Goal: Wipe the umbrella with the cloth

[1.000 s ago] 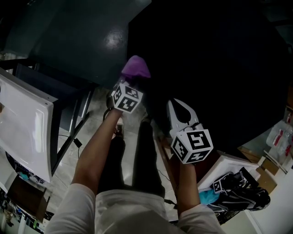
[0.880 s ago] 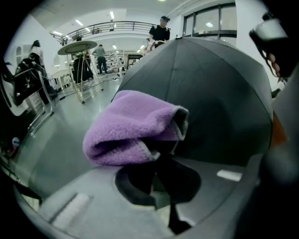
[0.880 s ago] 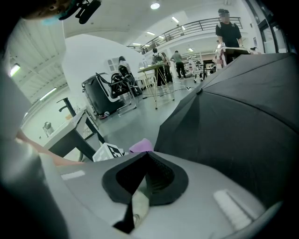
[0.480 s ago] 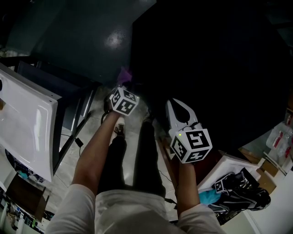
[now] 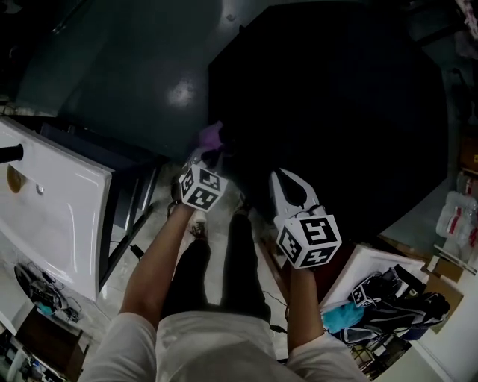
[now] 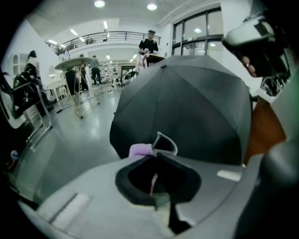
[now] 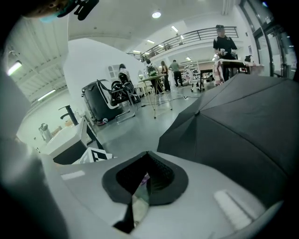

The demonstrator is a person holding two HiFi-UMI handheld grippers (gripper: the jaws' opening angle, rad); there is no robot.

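place: open lab hall | mezzanine railing [image 6: 112, 33] | ceiling lights [image 6: 152, 6] | worktables [image 6: 74, 63] | glossy floor [image 6: 74, 135]

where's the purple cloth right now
In the head view the purple cloth sits left of centre, pinched in the left gripper at the near-left edge of the open black umbrella.

The cloth [image 5: 211, 136] is mostly hidden behind the left hand-held gripper [image 5: 214, 151] (only a purple tuft shows); the umbrella [image 7: 243, 126] runs past the right gripper view's right edge.
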